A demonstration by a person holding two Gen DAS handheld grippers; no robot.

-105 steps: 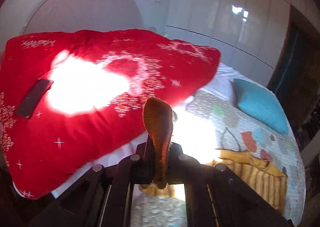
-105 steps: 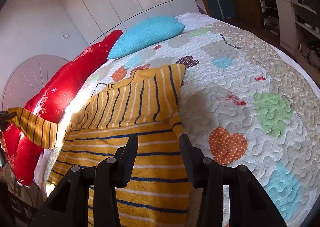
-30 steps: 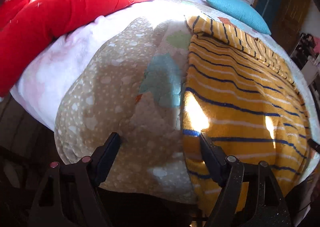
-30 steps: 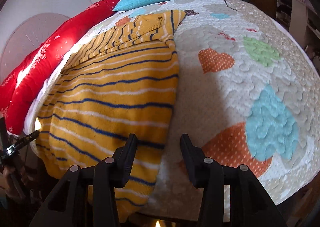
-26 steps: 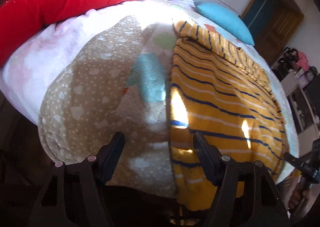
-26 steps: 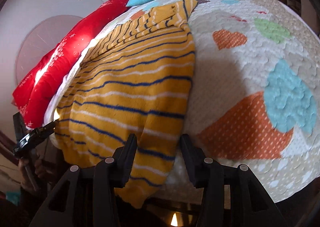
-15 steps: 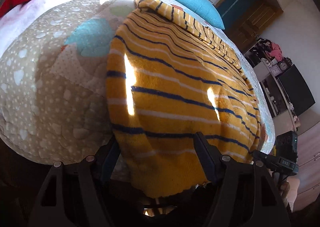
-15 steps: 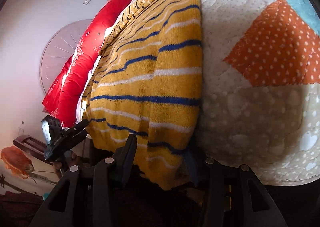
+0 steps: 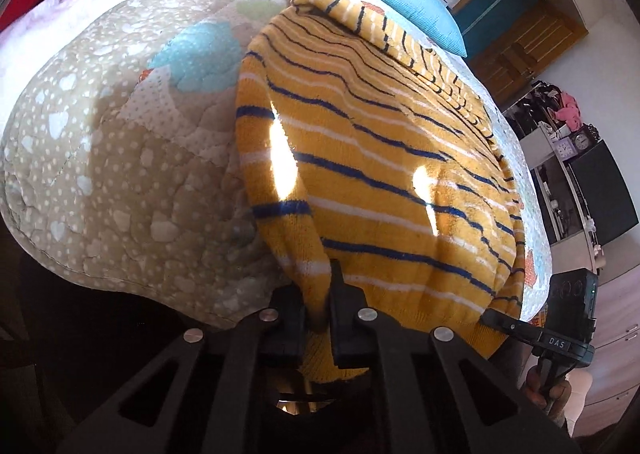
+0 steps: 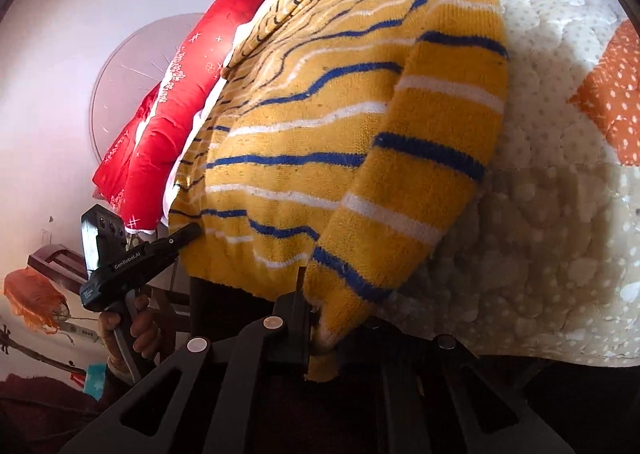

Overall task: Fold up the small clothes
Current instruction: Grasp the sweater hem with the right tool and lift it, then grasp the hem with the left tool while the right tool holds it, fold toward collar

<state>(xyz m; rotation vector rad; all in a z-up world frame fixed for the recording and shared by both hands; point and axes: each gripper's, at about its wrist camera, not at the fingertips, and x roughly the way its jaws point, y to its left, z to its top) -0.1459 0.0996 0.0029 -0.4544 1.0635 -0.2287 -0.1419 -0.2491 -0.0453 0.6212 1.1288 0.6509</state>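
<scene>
A yellow sweater (image 9: 372,157) with blue and white stripes lies flat on the quilted bed (image 9: 112,173), its hem hanging over the near edge. My left gripper (image 9: 318,296) is shut on the hem's left corner, and the knit bunches up between its jaws. In the right wrist view, my right gripper (image 10: 320,322) is pinched shut on the sweater (image 10: 340,125) at the hem's right corner; the fabric drapes over and hides its right finger. Each wrist view shows the other gripper at the opposite corner, the left gripper (image 10: 132,258) held by a hand (image 10: 140,330).
A long red pillow (image 10: 160,125) and a blue cushion (image 9: 408,19) lie at the bed's far end before a round white headboard (image 10: 132,77). To the right stand a wooden door (image 9: 532,37), shelves with clutter (image 9: 560,133) and a dark screen (image 9: 604,193).
Both grippers dropped to the bed's near edge, tilted downward and went from open to shut on the hem's two corners. The sweater's lower edge now puckers at each grip.
</scene>
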